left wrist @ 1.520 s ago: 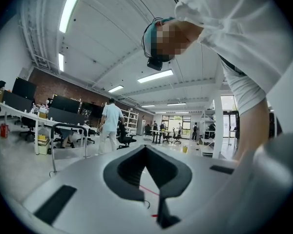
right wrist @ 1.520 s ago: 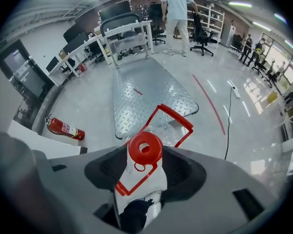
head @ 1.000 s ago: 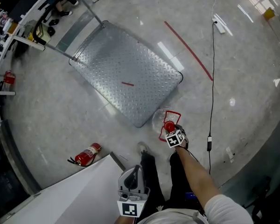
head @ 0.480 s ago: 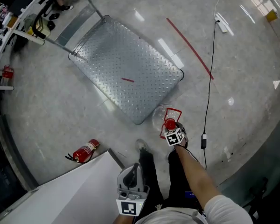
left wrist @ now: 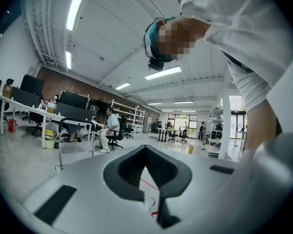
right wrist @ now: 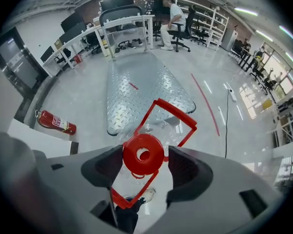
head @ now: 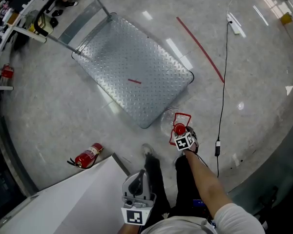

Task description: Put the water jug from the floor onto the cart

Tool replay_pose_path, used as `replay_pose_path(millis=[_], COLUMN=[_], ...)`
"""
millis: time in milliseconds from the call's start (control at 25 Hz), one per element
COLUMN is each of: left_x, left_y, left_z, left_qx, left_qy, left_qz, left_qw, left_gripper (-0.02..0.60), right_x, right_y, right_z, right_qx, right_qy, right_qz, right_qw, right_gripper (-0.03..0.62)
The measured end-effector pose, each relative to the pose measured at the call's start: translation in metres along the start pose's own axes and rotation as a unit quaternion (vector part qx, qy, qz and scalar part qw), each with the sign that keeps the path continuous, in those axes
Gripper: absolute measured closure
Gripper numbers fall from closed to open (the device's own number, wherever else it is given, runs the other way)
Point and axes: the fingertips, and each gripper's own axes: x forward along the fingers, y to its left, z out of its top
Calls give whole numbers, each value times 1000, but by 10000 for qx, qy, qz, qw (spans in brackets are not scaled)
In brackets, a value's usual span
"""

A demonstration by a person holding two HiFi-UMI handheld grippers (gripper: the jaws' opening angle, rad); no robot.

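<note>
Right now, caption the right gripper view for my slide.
Right tongs opening around the red cap of the water jug on the floor, cart just beyond.

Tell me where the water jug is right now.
Head view, right of centre: the water jug stands on the floor by the cart's near corner, red cap between the right gripper's opening jaws.

Clear water jug (head: pixel 169 122) with red cap and handle stands upright on the floor, at the near right corner of the diamond-plate cart (head: pixel 132 67).
</note>
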Motion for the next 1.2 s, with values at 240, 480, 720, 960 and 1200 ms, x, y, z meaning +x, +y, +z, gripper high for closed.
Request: replay_pose_path(millis=[240,480,720,960,1200], left_x=[-1,-6,-9,-11,-16], left_y=[2,6,7,10,11], left_z=[-1,-6,-9,-5,2], left_qx=[-2,-20,-4,-20,35], left_qy=[14,71,82,26,-67], left_qz=[26,77,73,100,136], left_qw=[10000,9999,9999,9999,9999], left_gripper=[578,578,578,578,578], right_x=[9,15,13,13,0], right_y=[-1,-4,-5,-6,0], right_z=[-7,-5,-7,-12,-15], right_qx=[-60,-6,28,-44,-275], right_qy=[148,111,183,329,357], right_qz=[-6,-5,13,-25,11], right_qw=[9999,9999,9998,9994,9990], right_gripper=[315,309,301,301,303])
